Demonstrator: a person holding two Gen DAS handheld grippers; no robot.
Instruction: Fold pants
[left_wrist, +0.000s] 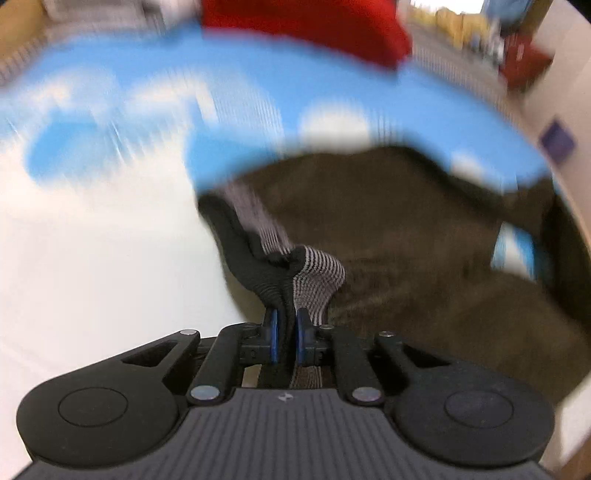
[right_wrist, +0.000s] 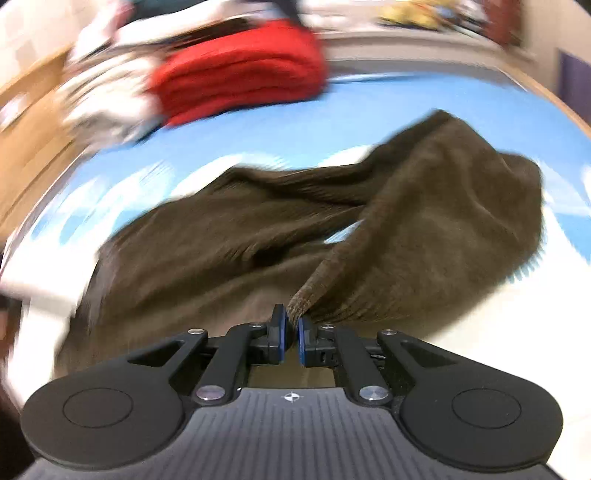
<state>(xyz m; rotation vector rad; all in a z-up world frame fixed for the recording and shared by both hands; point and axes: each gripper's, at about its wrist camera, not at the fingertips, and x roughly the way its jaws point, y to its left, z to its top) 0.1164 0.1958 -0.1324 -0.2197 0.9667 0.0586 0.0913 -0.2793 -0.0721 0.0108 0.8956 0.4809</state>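
Brown corduroy pants (right_wrist: 258, 236) lie rumpled across a blue-and-white patterned sheet (right_wrist: 332, 122) covering the bed, both views smeared by motion blur. The left gripper (left_wrist: 285, 328) has its blue pads closed on the black, grey-striped elastic waistband (left_wrist: 295, 273), pinching a bunched fold of it. The right gripper (right_wrist: 291, 325) has its pads drawn together on a ribbed corduroy edge (right_wrist: 314, 291) that rises out of the heap as a taut ridge. A folded red garment (right_wrist: 240, 74) sits toward the far edge of the bed, beside a blurred pile of pale laundry (right_wrist: 107, 99) near the far left corner; neither touches the pants. The cloth looks soft, thick and limp: it sags in deep creases, holds no shape of its own, and probably carries some weight for its bulk, so a hold on one layer may drag the rest along. The ribbed pile should give the pads good friction, with little risk of slipping. Judging from these views, the stretchy waistband and the firmer seam or hem edges are the sound places to grip, since loose mid-leg fabric would only bunch and twist.
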